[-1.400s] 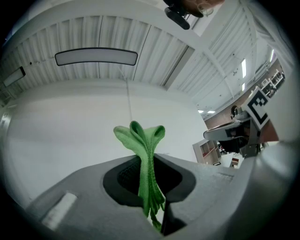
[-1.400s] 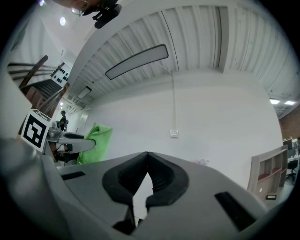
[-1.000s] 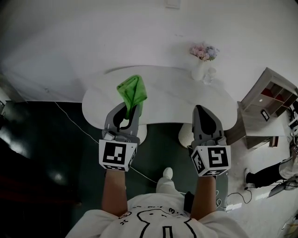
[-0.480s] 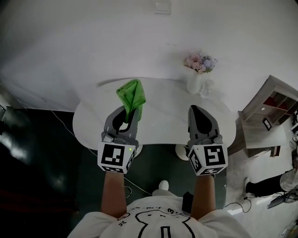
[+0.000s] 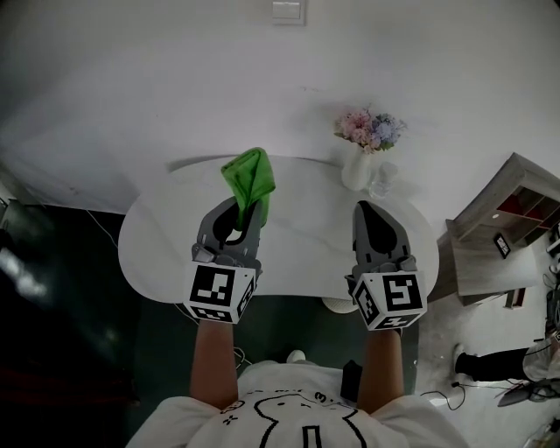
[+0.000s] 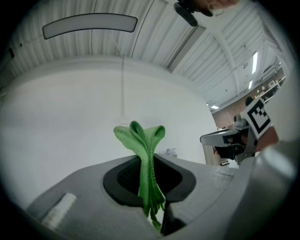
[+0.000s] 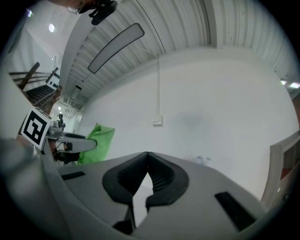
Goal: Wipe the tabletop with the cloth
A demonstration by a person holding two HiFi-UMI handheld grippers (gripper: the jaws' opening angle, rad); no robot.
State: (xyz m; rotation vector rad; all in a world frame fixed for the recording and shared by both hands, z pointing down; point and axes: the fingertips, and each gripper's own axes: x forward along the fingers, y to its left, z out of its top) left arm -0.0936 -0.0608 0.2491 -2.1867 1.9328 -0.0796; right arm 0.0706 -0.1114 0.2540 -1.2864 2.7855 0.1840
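A green cloth [image 5: 248,179] is pinched in my left gripper [image 5: 238,210] and stands up in a bunch past the jaws, held in the air over the white oval tabletop [image 5: 302,236]. In the left gripper view the green cloth [image 6: 143,150] runs down between the shut jaws. My right gripper [image 5: 374,214] is level with the left one, over the table's right half, its jaw tips together with nothing between them [image 7: 147,157]. From the right gripper view the cloth [image 7: 98,140] shows at the left.
A white vase of pastel flowers [image 5: 363,149] stands at the table's back right, with a small clear glass [image 5: 382,182] beside it. A wooden shelf unit [image 5: 503,232] stands right of the table. A wall switch [image 5: 286,10] is on the white wall behind.
Both grippers kept their pose with the cloth held. The table has come closer under them and now lies below both grippers, as the person stepped up to it.
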